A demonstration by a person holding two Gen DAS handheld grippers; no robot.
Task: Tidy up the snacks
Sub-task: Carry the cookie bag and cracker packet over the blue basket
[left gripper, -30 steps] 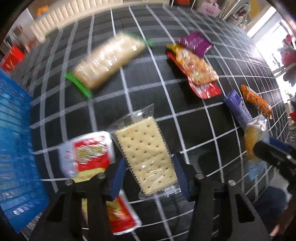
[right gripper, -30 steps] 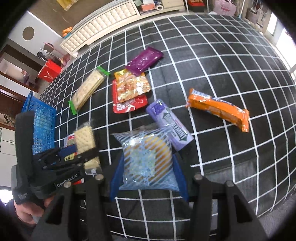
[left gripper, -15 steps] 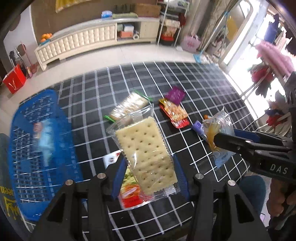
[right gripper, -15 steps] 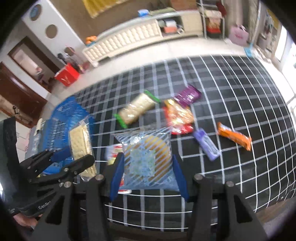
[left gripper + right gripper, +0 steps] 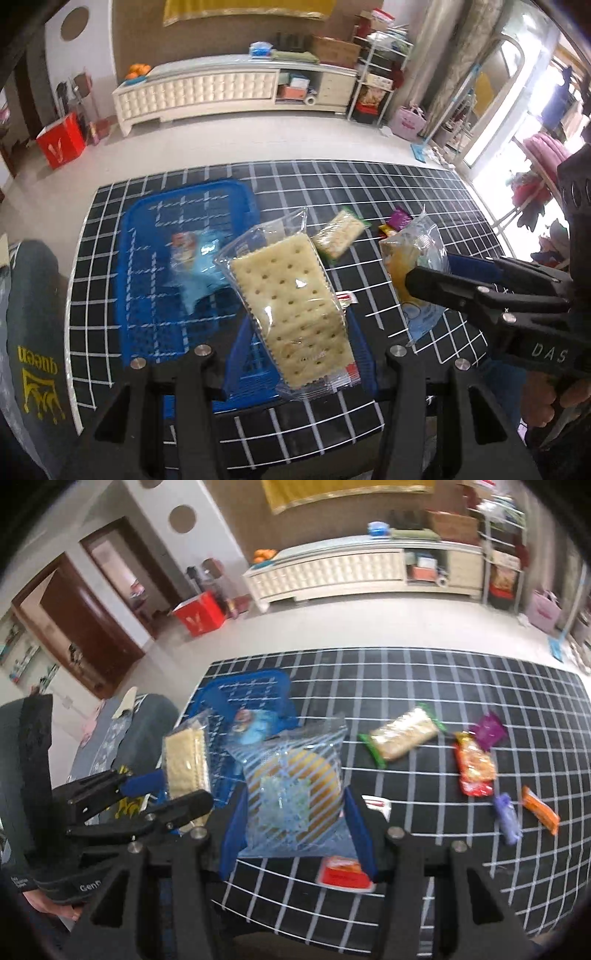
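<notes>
My left gripper (image 5: 299, 354) is shut on a clear pack of square crackers (image 5: 291, 310), held high above the table's near edge beside the blue basket (image 5: 155, 288). That cracker pack (image 5: 184, 764) also shows in the right wrist view. My right gripper (image 5: 295, 834) is shut on a blue-striped clear bag with a round yellow cake (image 5: 293, 794), also lifted; the left wrist view shows this cake bag (image 5: 413, 266) at right. A light-blue packet (image 5: 195, 258) lies inside the basket.
On the black grid tablecloth (image 5: 424, 686) lie a green-ended cracker pack (image 5: 400, 736), a red-orange bag (image 5: 474, 768), a purple packet (image 5: 489, 731), a violet bar (image 5: 508, 818), an orange bar (image 5: 541, 810) and a red-white packet (image 5: 345, 873). A chair back (image 5: 29, 332) stands at left.
Both grippers have risen well above the table with their packs; the view pulled back from close over the cloth. The basket now lies under and left of the cracker pack.
</notes>
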